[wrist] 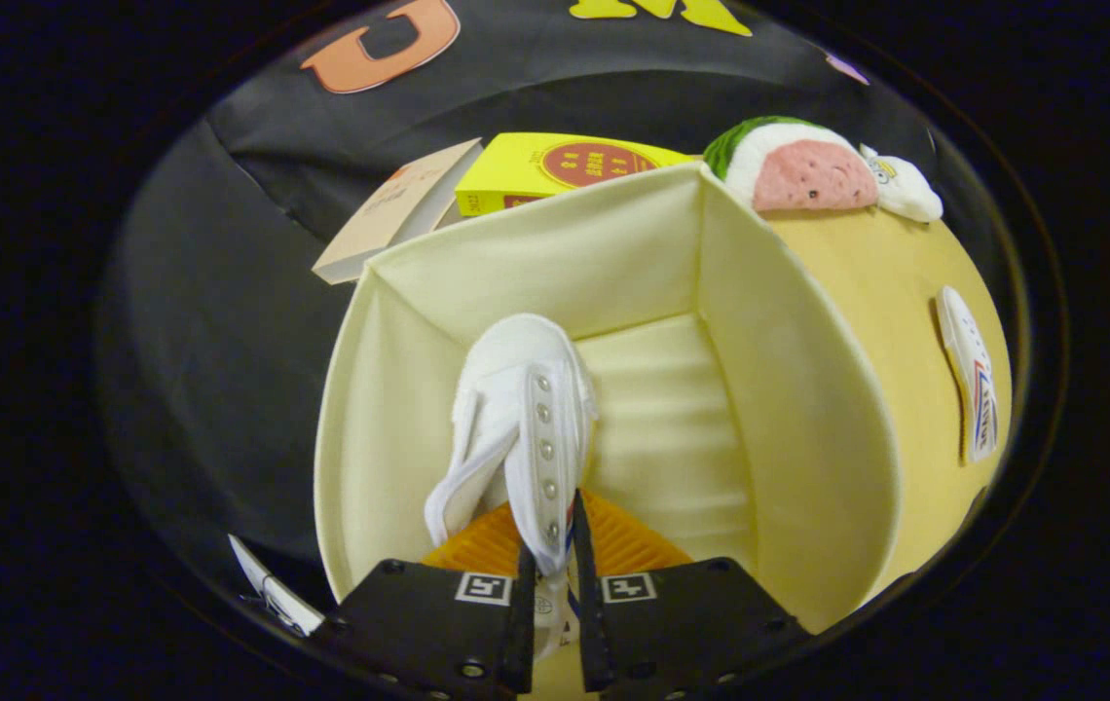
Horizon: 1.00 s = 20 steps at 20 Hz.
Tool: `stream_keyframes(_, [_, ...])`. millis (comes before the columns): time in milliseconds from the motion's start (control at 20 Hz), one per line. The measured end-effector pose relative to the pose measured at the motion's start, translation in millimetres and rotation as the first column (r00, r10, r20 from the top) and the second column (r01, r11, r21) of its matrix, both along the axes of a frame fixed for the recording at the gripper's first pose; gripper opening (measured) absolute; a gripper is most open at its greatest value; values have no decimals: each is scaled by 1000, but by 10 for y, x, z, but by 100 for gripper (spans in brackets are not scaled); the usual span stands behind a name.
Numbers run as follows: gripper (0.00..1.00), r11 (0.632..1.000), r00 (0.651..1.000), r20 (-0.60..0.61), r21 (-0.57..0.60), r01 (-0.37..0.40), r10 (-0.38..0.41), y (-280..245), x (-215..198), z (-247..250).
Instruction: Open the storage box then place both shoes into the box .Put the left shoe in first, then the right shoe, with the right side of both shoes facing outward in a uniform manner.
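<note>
Gripper view: the gripper (549, 560) points down and forward into the open storage box (789, 409), its two fingers drawn close together with only a narrow gap between them. A white shoe (516, 419) sits in that gap; both fingers press on the shoe's upper edge by the eyelet row, so the gripper is clamped on the shoe. The shoe hangs lengthwise ahead of the fingers, toe end pointing toward the far wall of the box, with metal eyelets running in a line along its top and a white lace loop falling off to one side. The shoe's orange sole (613, 545) shows just behind the fingertips on both sides. The shoe lies inside the box, nearer the left wall than the right; whether it rests on the ribbed cream floor or is held just above it, I cannot tell. The box is cream-coloured, with upright walls all round the shoe. Beyond the far wall lie a yellow carton (555, 166) and a tan card (399, 209), side by side. A plush watermelon slice (794, 166) sits beyond the box's far right corner on the yellow table (886, 292). A second white shoe (969, 385) lies on that table, well apart from the box.
</note>
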<state>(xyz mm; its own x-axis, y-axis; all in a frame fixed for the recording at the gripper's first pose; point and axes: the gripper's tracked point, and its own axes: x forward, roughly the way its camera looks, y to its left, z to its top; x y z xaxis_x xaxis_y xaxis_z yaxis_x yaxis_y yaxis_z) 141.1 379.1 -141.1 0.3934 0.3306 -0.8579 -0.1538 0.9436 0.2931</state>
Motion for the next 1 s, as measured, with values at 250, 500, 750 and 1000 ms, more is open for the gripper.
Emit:
stream_keyframes(250, [69,986,983,123,-103,-128,140,-165,-107,460])
stream_keyframes(500, [89,973,962,191,-164,-164,195,-630,-278,876])
stream_keyframes(750, [94,974,941,265,-135,-181,212,-1420,-437,1141])
stream_keyframes(1000, [95,984,941,318,-168,-66,117,-2517,-255,1009])
